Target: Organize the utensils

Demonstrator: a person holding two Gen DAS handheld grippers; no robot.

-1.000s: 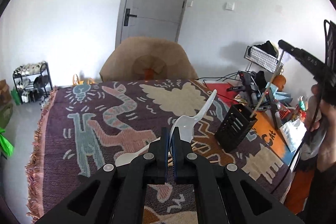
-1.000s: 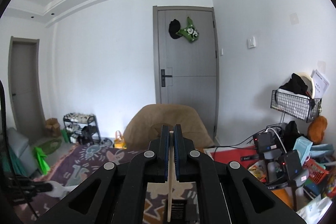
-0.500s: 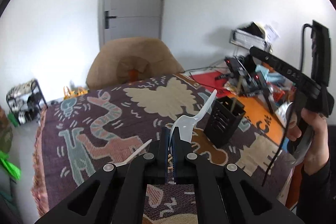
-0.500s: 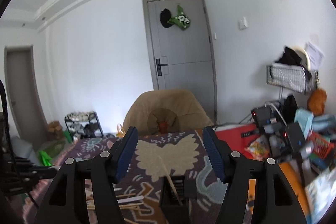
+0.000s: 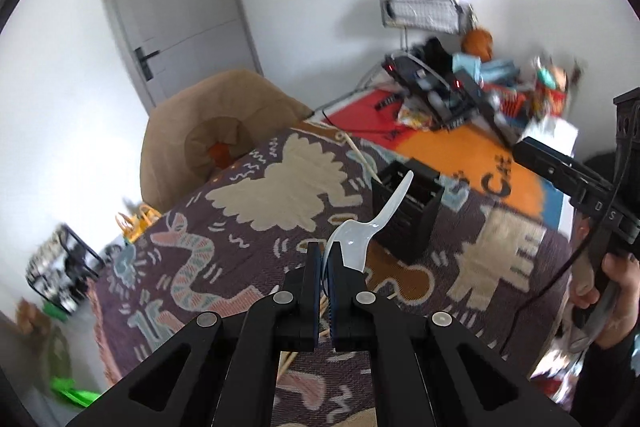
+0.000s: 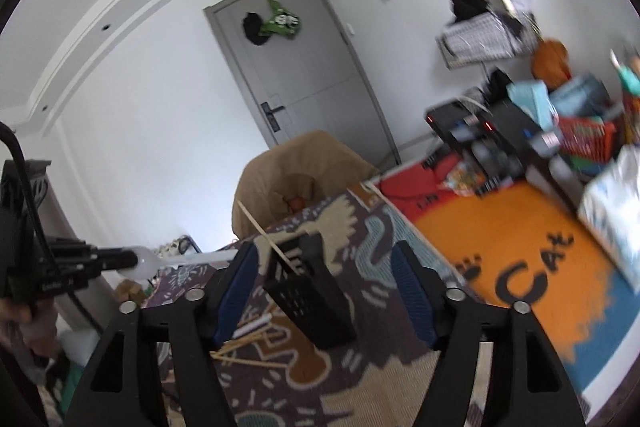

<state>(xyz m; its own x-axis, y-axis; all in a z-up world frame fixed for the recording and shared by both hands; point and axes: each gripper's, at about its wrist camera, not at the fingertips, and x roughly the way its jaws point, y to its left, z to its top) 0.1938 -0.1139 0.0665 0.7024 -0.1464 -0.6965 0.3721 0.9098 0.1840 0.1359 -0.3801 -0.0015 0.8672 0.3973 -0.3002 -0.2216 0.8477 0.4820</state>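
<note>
My left gripper (image 5: 327, 261) is shut on the bowl of a white plastic spoon (image 5: 360, 235). The spoon's handle points up toward a black slotted utensil holder (image 5: 404, 223) just beyond it on the patterned cloth. From the right wrist view, my right gripper (image 6: 324, 259) has its jaws opening, with nothing pressed between the pads. That holder (image 6: 312, 291) stands just past the right gripper, with a wooden chopstick (image 6: 260, 231) leaning out of it. The left gripper (image 6: 80, 263) with the spoon (image 6: 146, 261) shows at the left edge.
Loose chopsticks and a white utensil (image 6: 248, 337) lie on the patterned cloth (image 5: 248, 235) left of the holder. A brown chair (image 5: 216, 143) stands behind the table. Clutter, black devices and an orange mat (image 6: 508, 239) fill the right side. A person's hand (image 5: 612, 291) holds the right gripper.
My right gripper let go of the chopstick, which now leans in the holder, then opened wide and sank toward the table. My left gripper carried the spoon closer to the holder and rolled.
</note>
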